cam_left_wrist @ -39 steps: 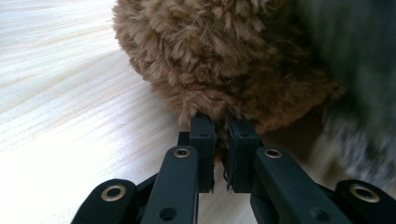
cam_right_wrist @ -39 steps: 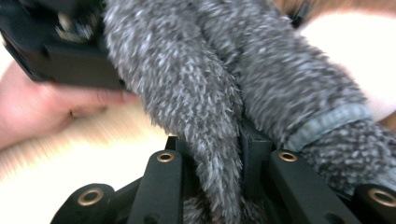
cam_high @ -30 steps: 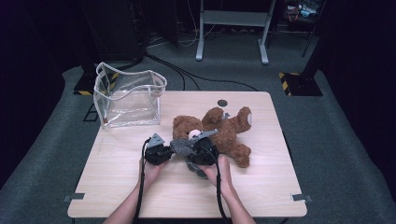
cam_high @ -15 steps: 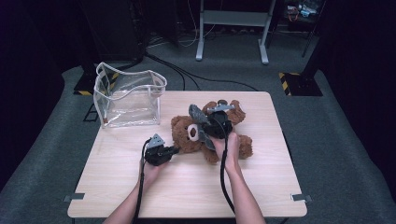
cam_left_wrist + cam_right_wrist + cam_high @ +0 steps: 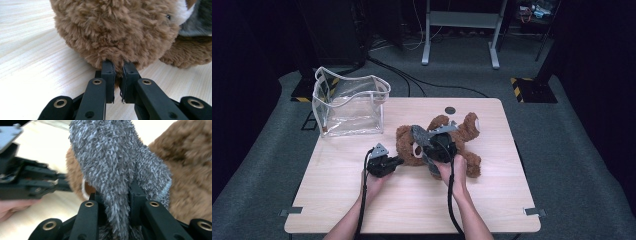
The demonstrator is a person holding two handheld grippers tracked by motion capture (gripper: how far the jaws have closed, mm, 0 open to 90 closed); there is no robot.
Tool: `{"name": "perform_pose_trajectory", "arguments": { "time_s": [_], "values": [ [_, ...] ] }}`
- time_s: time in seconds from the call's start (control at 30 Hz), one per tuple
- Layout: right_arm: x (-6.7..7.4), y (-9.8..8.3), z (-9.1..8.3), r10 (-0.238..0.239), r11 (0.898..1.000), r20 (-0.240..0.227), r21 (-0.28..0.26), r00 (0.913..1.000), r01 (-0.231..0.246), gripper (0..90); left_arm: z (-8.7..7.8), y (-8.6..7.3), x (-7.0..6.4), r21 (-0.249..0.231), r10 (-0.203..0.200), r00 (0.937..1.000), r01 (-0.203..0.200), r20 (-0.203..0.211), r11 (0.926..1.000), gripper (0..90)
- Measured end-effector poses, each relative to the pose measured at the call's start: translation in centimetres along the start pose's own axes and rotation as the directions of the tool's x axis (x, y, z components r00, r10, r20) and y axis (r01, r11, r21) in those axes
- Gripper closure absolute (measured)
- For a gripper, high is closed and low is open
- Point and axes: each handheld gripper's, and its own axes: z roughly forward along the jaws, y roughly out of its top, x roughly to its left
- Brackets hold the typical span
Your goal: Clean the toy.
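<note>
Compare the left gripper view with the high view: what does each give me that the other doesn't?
Left gripper view alone: the left gripper jaws pinching brown fur low on the teddy bear's head, plus its eye. High view alone: the clear bag at the table's far left, and the right gripper holding grey fuzzy cloth over the bear. Shared: bear, wooden table, grey cloth.

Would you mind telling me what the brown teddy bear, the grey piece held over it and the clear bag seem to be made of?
Brown teddy bear: plush fabric, matte; long shaggy fibres. Grey fuzzy cloth: soft textile, perhaps chenille knit; short tufts, and it drapes limply between the right gripper's jaws. Clear bag: probably flexible vinyl, glossy; see-through walls with white trim.
</note>
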Motion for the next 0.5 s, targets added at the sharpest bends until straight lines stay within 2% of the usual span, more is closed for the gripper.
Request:
{"name": "perform_pose_trajectory", "arguments": {
  "time_s": [0.07, 0.1, 0.13, 0.23, 0.3, 0.33, 0.37, 0.43, 0.5],
  "values": [
    [0.4, -0.8, 0.0, -0.012, 1.0, -0.022, 0.006, 0.9997, 0.013, 74.1, 0.1, 0.0, -0.1, 0.002, -0.012, 0.9999, 0.012, -0.007, 0.9999, 82.9],
    [0.7, -1.1, 0.2, -0.004, 1.0, -0.03, 0.014, 0.9995, 0.004, 74.0, 0.1, 0.0, -0.1, 0.009, -0.002, 0.9999, 0.002, -0.011, 1.0, 82.8],
    [1.0, -1.6, 0.3, -0.014, 0.999, -0.041, 0.034, 0.9991, 0.016, 74.0, 0.1, 0.0, -0.1, 0.015, 0.001, 0.9999, -0.001, -0.016, 0.9999, 82.5],
    [0.9, -2.3, 0.4, -0.027, 0.999, -0.052, 0.04, 0.9983, 0.029, 74.2, 0.3, 0.1, -0.2, 0.034, 0.01, 0.9995, -0.009, -0.031, 0.9994, 76.0],
    [0.3, -2.3, -0.2, -0.019, 1.0, -0.043, 0.018, 0.9989, 0.02, 74.5, 0.3, 0.2, -0.2, 0.047, 0.019, 0.9982, -0.016, -0.057, 0.9988, 65.6],
    [0.0, -2.2, -0.7, 0.004, 1.0, -0.031, 0.008, 0.9995, -0.003, 74.8, 0.3, 0.3, -0.2, 0.051, 0.019, 0.9978, -0.016, -0.063, 0.9986, 58.6],
    [-0.3, -2.1, -1.0, -0.006, 1.0, -0.027, -0.003, 0.9996, 0.006, 74.9, 0.1, 0.4, -0.3, 0.064, 0.023, 0.9964, -0.018, -0.081, 0.9978, 53.7],
    [-0.8, -2.0, -1.8, -0.016, 1.0, -0.003, -0.017, 0.9999, 0.016, 75.1, -0.4, 0.7, -0.3, 0.038, 0.029, 0.9928, -0.024, -0.116, 0.999, 45.1],
    [-1.4, -1.9, -2.7, -0.014, 0.999, 0.027, -0.032, 0.9995, 0.015, 75.2, -1.1, 1.2, -0.6, 0.014, 0.043, 0.9913, -0.041, -0.125, 0.999, 37.4]
  ]
}}
